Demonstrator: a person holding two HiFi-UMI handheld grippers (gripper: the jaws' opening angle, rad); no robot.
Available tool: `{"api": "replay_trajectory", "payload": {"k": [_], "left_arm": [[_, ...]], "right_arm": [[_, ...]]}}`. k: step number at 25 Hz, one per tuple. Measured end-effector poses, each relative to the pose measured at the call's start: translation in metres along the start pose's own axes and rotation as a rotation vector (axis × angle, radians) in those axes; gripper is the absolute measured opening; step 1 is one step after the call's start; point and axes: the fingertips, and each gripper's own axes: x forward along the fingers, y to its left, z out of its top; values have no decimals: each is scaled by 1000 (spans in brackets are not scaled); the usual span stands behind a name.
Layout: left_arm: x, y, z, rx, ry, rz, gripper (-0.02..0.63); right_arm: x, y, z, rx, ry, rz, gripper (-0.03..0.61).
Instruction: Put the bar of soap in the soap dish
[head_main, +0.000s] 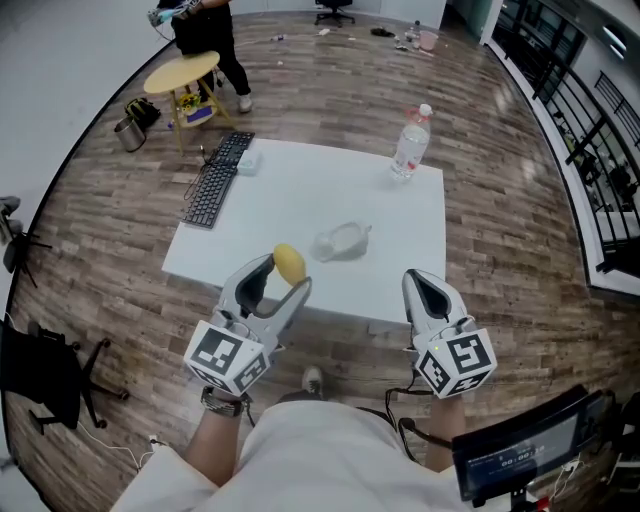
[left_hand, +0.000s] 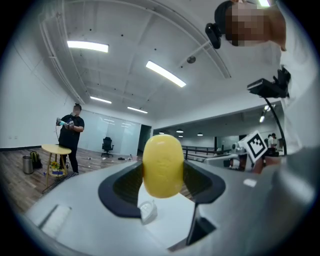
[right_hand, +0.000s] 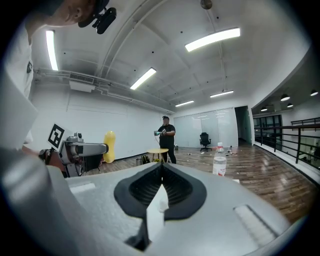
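The yellow oval bar of soap (head_main: 289, 264) is clamped between the jaws of my left gripper (head_main: 284, 273), held above the near part of the white table (head_main: 400, 260). In the left gripper view the soap (left_hand: 162, 166) stands upright, with the left gripper (left_hand: 162, 175) shut on it. The clear soap dish (head_main: 340, 241) lies on the table just beyond and right of the soap, also seen small below it (left_hand: 147, 211). My right gripper (head_main: 421, 284) hovers at the table's front right edge, jaws together and holding nothing (right_hand: 161, 172).
A water bottle (head_main: 410, 143) stands at the table's far right. A black keyboard (head_main: 219, 178) lies along the far left edge. Beyond the table a person stands by a round yellow table (head_main: 182, 72). A black office chair (head_main: 50, 370) is at the left.
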Motion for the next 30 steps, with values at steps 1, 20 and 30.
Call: {"api": "replay_trajectory", "payload": {"k": [1,20,30], "left_arm": [[1,2,0,4,3,-6,272],[25,15,-16,28,72,-89,272],[50,39,-26,23,120,-48,272]], "right_arm": [[3,1,2,11,-6,2,3],[31,-5,-8,75,12,-8,3],[62,-30,-11,116,19,9,3]]}}
